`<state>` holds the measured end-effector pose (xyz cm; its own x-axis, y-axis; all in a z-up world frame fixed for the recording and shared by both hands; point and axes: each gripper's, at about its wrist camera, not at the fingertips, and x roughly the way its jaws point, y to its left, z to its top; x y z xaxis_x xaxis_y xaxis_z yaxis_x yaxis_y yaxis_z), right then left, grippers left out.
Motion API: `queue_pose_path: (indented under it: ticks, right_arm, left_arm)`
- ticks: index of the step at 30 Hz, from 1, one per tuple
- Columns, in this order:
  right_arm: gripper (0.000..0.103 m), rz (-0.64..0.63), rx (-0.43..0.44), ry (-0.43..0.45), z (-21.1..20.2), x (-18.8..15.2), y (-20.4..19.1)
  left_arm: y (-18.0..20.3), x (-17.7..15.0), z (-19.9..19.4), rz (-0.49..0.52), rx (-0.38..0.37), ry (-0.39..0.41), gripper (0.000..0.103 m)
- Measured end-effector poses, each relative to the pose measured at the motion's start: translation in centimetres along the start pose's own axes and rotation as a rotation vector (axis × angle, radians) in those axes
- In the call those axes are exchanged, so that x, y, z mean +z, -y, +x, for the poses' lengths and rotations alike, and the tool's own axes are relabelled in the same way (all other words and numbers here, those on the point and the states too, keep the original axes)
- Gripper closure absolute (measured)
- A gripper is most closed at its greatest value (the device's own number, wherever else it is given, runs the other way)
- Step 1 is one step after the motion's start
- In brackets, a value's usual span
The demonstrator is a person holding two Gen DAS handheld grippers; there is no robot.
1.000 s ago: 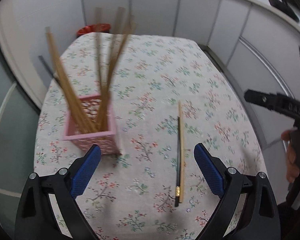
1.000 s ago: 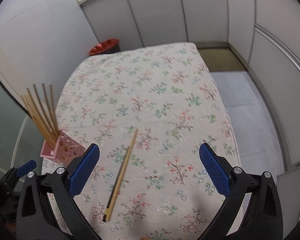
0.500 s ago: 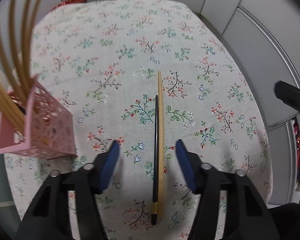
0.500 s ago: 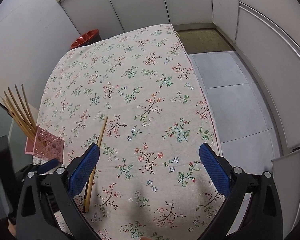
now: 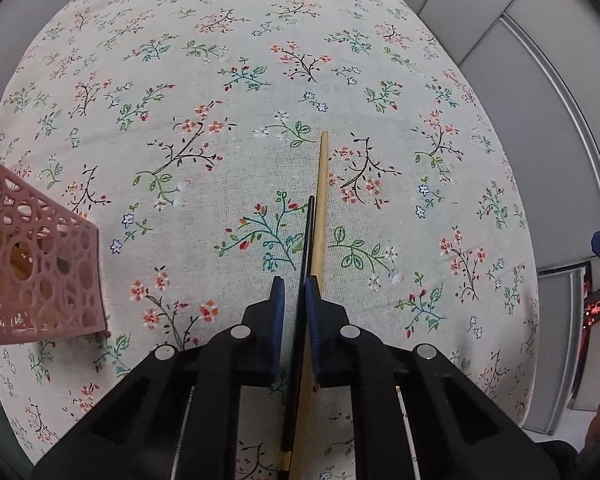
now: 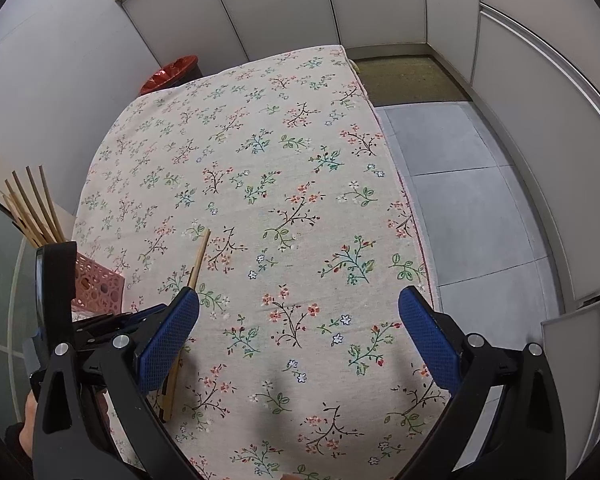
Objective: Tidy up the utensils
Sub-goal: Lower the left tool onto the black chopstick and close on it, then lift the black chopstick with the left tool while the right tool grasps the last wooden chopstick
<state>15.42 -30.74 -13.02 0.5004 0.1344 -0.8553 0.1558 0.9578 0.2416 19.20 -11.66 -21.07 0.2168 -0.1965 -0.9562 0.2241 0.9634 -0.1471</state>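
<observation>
While your left hand-held gripper [image 5: 295, 294] is down on the floral-cloth counter [image 5: 236, 80], its blue pads are clamped on the thin black chopstick [image 5: 307, 232], w/ the long pale wooden chopstick [image 5: 321, 200] lying touching that one's right side. Pink perforated plastic basket [image 5: 40, 280] sits well left of the black chopstick, holding wooden chopsticks [image 6: 32, 204]. Your right hand-held gripper [image 6: 298, 322] hovers right of it, pads wide apart, nothing between.
</observation>
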Motion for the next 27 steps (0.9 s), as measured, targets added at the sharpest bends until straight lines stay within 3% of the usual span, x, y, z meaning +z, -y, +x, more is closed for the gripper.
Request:
queue_pose_path:
  ticks: [6, 10, 14, 27]
  right_arm:
    - [0.007, 0.002, -0.003, 0.0, 0.0, -0.1, 0.2]
    - [0.007, 0.007, -0.006, -0.004, 0.1, -0.1, 0.4]
    - [0.007, 0.011, -0.001, -0.007, 0.2, 0.0, 0.2]
    - [0.007, 0.002, 0.009, -0.045, 1.9, 0.1, -2.6]
  left_arm:
    - [0.7, 0.5, 0.9, 0.004, 0.02, -0.012, 0.092]
    - [1.2, 0.8, 1.0, 0.025, 0.079, 0.002, 0.092]
    - [1.0, 0.9, 0.8, 0.005, 0.086, 0.002, 0.098]
    - [-0.8, -2.4, -8.2, 0.066, 0.034, 0.181, 0.098]
